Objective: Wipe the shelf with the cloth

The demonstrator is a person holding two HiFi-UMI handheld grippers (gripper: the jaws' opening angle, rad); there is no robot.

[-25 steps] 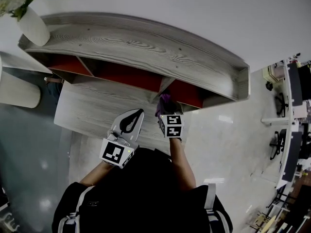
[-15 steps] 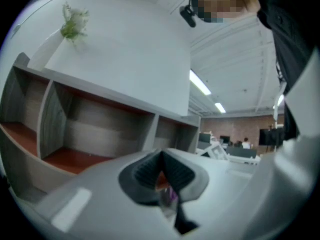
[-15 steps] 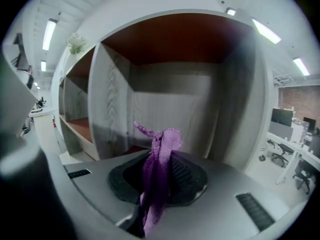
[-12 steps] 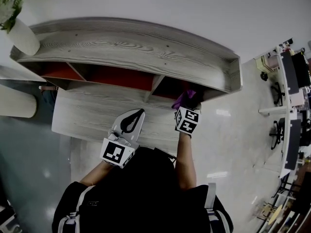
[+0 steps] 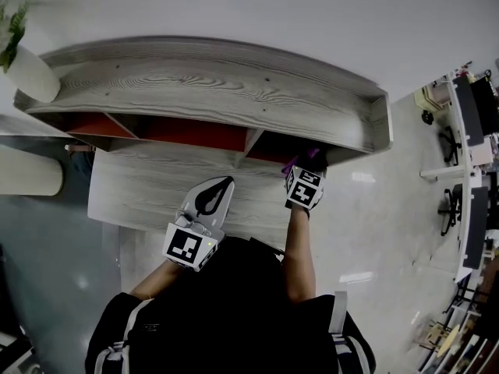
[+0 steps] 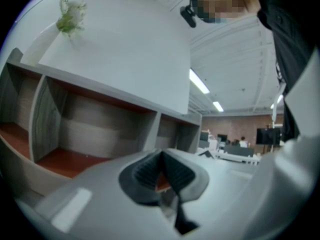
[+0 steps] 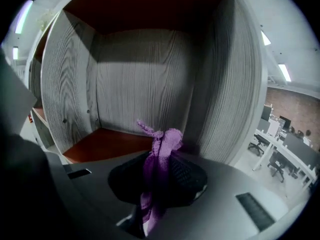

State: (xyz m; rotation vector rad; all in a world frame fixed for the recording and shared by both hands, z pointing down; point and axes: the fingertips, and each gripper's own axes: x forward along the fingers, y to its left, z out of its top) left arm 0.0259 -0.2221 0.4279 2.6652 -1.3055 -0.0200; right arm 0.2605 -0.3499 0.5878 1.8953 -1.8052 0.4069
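A grey wood-grain shelf (image 5: 218, 80) with red-brown compartment floors runs along a white wall. My right gripper (image 5: 306, 168) is shut on a purple cloth (image 7: 161, 156), which sticks up between its pads, and it sits at the mouth of the rightmost compartment (image 7: 145, 79). That compartment's red floor (image 7: 107, 141) lies just below and ahead of the cloth. My left gripper (image 5: 210, 195) hangs over the lower grey board (image 5: 156, 185), jaws shut with nothing held; in its own view (image 6: 161, 171) the closed pads face the open compartments (image 6: 95, 129).
A white vase (image 5: 31, 72) with a green plant stands on the shelf top at the far left. A white round object (image 5: 27, 170) sits left of the lower board. Office desks and chairs (image 5: 460, 178) line the right side over a glossy floor.
My right gripper with the cloth has travelled rightward from the middle compartment to the rightmost one and sits slightly deeper. The left gripper has stayed in place.
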